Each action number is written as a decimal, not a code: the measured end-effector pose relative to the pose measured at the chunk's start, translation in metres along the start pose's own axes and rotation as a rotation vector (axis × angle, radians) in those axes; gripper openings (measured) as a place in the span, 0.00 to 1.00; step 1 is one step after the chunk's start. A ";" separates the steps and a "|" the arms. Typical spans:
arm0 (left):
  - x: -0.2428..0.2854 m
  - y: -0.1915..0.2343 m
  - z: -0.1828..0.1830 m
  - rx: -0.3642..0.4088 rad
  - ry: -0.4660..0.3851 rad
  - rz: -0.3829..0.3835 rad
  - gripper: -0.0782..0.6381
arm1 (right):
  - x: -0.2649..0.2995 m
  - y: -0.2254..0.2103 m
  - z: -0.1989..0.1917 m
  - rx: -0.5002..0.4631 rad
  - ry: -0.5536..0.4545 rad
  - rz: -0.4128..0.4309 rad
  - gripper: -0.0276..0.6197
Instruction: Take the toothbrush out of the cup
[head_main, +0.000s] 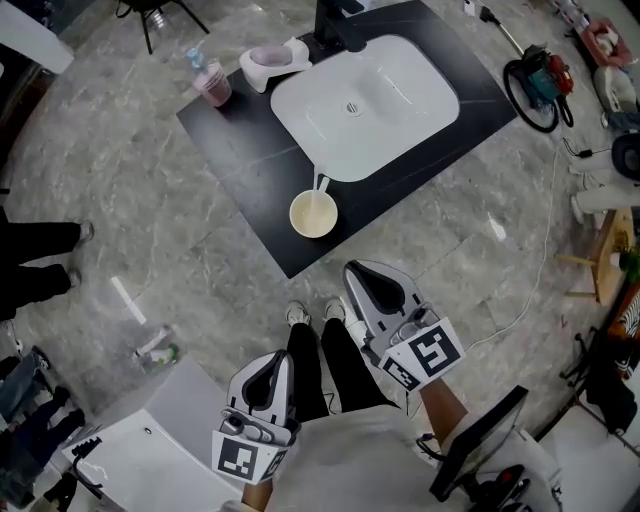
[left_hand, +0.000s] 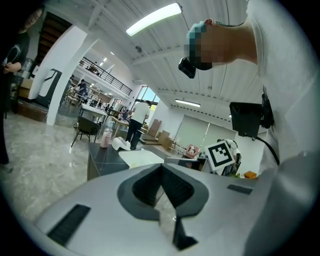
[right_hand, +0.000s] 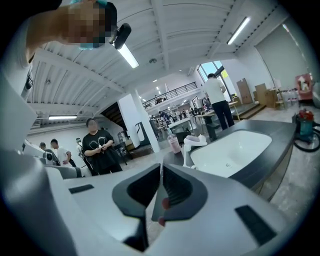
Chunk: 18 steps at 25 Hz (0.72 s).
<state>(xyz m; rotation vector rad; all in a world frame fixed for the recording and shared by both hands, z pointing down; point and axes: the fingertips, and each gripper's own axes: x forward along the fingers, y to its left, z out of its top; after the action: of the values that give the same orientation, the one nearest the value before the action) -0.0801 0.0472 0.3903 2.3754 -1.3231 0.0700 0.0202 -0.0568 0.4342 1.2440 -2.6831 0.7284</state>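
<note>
Grey marbled floor (head_main: 120, 200) fills most of the head view. A black counter (head_main: 240, 150) stands on it at a slant and carries a white sink (head_main: 400, 110).

Both tools hang low and close to the person's body, well short of the counter, which suggests the reach has not begun. The right gripper (head_main: 360, 275) is the one nearer the counter's front corner, so it looks the likelier to make the grab. The left gripper (head_main: 272, 362) sits further back beside the person's legs. Each one's own view shows its jaws pressed together with nothing between them, so either would need to spread before pinching anything.

The cream cup (head_main: 313, 213) stands on the counter near its front corner, just beside the sink rim. The toothbrush (head_main: 320, 186) leans in it, its pale end poking over the rim toward the basin, which leaves a free end to take hold of.

The brush's lower part is hidden inside the cup, and which end is up is too small to tell. Neither gripper view shows the cup; the grippers' own bodies block the low foreground.
</note>
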 end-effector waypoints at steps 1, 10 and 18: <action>0.000 0.001 0.001 0.000 -0.001 0.002 0.11 | 0.005 -0.002 0.002 0.004 0.006 0.005 0.05; -0.003 0.013 0.000 -0.030 0.016 0.047 0.11 | 0.058 -0.028 0.001 0.004 0.108 0.010 0.15; -0.012 0.020 0.001 -0.033 0.014 0.080 0.11 | 0.089 -0.059 0.002 -0.055 0.171 -0.031 0.18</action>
<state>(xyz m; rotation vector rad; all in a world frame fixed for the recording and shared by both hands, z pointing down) -0.1027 0.0473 0.3936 2.2901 -1.4020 0.0877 0.0051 -0.1517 0.4795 1.1516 -2.5237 0.7172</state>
